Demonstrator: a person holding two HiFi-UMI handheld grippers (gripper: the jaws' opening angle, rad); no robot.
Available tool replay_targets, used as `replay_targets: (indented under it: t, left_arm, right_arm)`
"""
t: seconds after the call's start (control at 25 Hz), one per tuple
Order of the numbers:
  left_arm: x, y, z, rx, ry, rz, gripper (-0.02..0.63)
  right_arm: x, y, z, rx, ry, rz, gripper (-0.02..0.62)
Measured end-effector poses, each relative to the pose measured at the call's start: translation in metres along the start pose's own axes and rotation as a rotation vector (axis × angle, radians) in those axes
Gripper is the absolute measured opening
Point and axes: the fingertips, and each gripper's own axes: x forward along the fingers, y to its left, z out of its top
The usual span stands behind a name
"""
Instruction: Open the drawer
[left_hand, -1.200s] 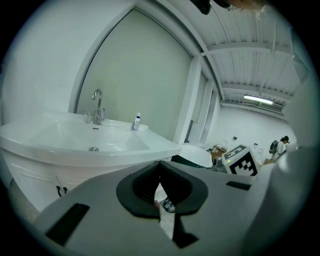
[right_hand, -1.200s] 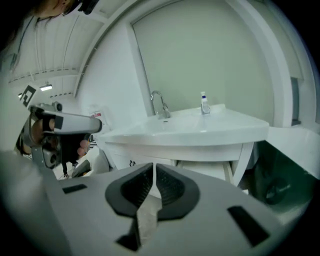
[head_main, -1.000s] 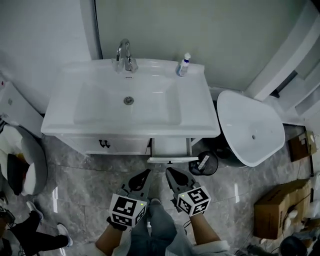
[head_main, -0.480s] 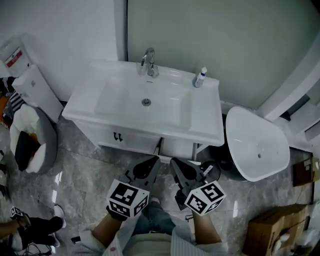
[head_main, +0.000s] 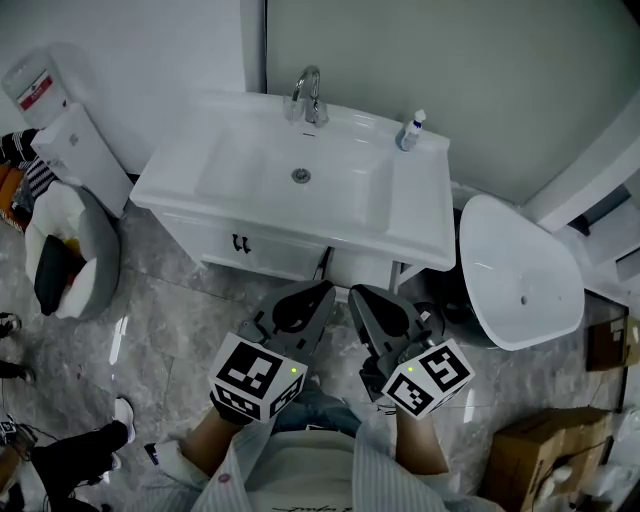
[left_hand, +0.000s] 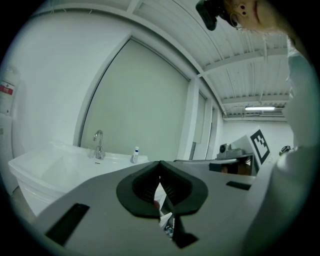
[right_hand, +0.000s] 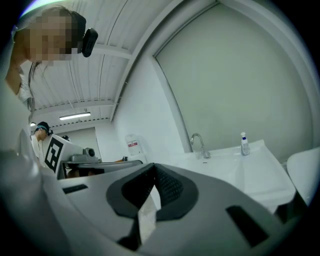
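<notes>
A narrow white drawer (head_main: 362, 272) is being shown under the right end of a white vanity (head_main: 420, 210), seemingly pulled partly out toward the person. The left gripper (head_main: 325, 289) and right gripper (head_main: 355, 293) are being held closed and empty just before it, the right one nearer.

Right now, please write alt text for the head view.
From above, a person holds the left hand-held gripper and right hand-held gripper side by side before a white sink cabinet with faucet and bottle. A white oval basin is beside it.
</notes>
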Motion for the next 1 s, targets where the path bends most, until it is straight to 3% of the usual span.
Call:
replay_targets:
  t: [0.36,1.0]
  left_arm:
    - [-0.002,0.000,-0.004,0.000,0.016,-0.009,0.017]
    - [-0.001,-0.005,-0.015,-0.011,0.036,-0.022,0.017]
  right_arm:
    - [0.002,0.010,-0.007,0.033,0.012,0.042,0.011]
    - [-0.003,0.010,-0.020,0.053,0.053,0.021,0.009]
